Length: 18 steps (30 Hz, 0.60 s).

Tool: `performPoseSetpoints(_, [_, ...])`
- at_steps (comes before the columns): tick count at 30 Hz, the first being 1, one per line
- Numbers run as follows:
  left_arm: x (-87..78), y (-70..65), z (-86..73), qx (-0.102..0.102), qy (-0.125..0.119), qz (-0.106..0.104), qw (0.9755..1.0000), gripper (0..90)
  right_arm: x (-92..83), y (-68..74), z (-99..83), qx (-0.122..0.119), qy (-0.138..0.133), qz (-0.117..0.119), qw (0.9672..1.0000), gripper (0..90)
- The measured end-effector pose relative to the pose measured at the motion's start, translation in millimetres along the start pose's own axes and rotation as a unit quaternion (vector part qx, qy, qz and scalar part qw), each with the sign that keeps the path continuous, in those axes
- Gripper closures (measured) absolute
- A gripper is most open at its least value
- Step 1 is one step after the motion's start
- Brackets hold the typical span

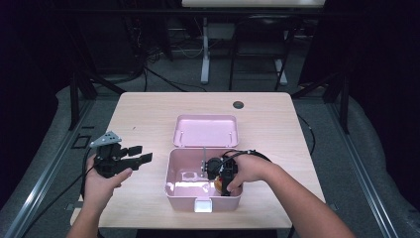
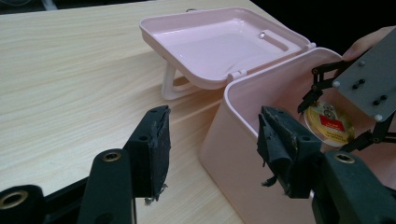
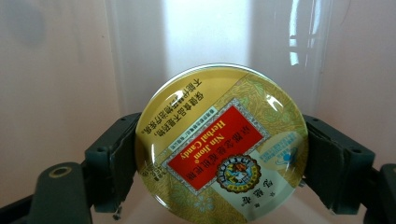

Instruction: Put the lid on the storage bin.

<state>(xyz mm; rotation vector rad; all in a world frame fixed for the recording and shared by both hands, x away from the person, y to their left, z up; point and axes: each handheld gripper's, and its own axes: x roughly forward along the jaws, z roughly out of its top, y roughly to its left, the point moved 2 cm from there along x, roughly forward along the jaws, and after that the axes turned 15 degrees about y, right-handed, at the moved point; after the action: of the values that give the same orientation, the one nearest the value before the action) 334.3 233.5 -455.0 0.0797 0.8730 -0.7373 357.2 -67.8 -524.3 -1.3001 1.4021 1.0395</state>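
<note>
Round candy tin [image 3: 222, 144] clamped in the right gripper [image 1: 224, 182], down inside the open pink box [image 1: 171, 173].

Right jaws closed against the tin's 2 opposite edges, at 9 and 3 o'clock in the right gripper view, red-and-gold label facing the camera, pink wall behind. Left gripper [image 1: 136, 154] held above the table [image 1: 143, 114] at 9 o'clock of the box, jaws wide apart, gripping nothing. Lid [image 1: 207, 131] folded back flat at 12 o'clock of the box.

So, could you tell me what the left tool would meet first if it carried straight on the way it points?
Probably the near side wall of the pink box, just ahead of the open left tool; depth is hard to judge.
</note>
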Motion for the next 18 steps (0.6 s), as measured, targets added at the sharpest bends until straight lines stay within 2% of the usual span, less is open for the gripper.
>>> performPoseSetpoints(9, [-0.3,0.3,0.0,0.000,0.000,0.000,1.0000,44.0,1.7,-1.4,0.8,0.004,0.000,0.003,1.0000,19.3])
performPoseSetpoints(18, [-0.3,0.1,0.0,0.000,-0.001,0.000,1.0000,44.0,4.5,-0.7,1.2,-0.002,0.000,0.011,0.9999,19.2])
